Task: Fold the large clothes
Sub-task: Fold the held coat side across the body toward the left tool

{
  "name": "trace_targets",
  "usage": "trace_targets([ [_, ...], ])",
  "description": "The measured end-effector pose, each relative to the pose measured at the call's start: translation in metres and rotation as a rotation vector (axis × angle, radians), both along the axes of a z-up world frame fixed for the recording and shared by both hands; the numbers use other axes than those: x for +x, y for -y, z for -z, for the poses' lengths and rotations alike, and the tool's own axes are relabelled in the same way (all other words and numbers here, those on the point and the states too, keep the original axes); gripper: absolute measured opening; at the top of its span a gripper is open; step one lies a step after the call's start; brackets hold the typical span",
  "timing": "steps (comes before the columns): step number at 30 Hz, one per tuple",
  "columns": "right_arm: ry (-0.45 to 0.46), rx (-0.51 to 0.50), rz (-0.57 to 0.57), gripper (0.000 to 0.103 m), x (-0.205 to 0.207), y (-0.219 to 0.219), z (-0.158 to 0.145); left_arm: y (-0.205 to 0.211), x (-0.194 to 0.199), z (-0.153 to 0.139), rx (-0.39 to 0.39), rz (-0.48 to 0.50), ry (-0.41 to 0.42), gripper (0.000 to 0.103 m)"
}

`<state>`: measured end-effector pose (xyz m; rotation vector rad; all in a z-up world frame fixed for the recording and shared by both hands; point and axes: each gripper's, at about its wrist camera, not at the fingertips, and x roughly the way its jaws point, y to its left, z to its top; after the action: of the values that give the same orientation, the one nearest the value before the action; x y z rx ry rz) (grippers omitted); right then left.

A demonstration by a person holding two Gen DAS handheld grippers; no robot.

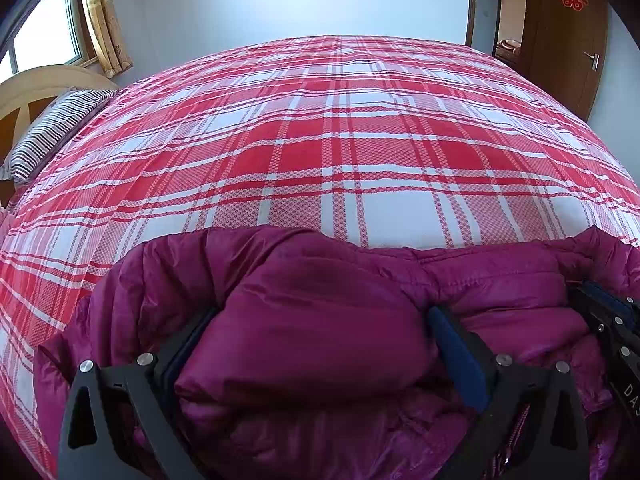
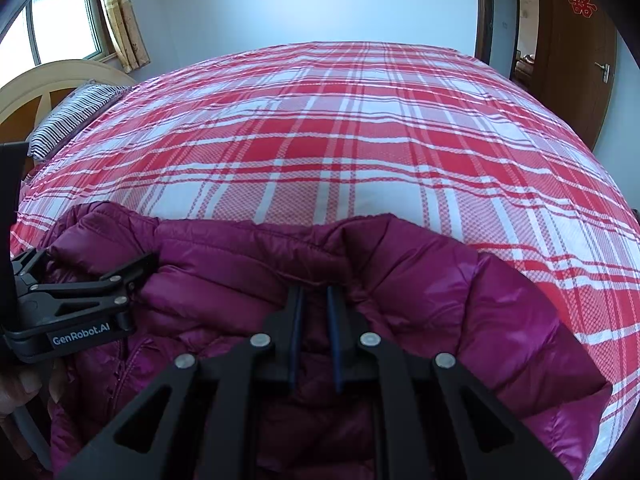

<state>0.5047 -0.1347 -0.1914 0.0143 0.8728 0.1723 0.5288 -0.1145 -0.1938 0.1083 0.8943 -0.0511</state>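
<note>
A puffy magenta down jacket (image 1: 320, 312) lies bunched at the near edge of a bed covered with a red and white plaid sheet (image 1: 340, 140). My left gripper (image 1: 320, 316) is spread wide around a thick roll of the jacket, which fills the gap between its fingers. My right gripper (image 2: 314, 292) is nearly closed on a fold of the jacket (image 2: 400, 280) near its top edge. The left gripper also shows at the left of the right wrist view (image 2: 150, 262), and the right gripper at the right edge of the left wrist view (image 1: 578, 286).
A striped pillow (image 1: 52, 128) and a curved wooden headboard (image 1: 36, 80) are at the far left. A window with gold curtains (image 1: 104, 16) is behind them. A brown door (image 1: 568, 32) stands at the far right.
</note>
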Motion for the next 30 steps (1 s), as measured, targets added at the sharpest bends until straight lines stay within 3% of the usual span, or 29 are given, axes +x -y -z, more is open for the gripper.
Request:
trace_targets([
  [30,0.003,-0.021,0.002,0.014,0.0016,-0.0019,0.0002,0.0011,0.0036,0.0010,0.007,0.002,-0.006,0.103],
])
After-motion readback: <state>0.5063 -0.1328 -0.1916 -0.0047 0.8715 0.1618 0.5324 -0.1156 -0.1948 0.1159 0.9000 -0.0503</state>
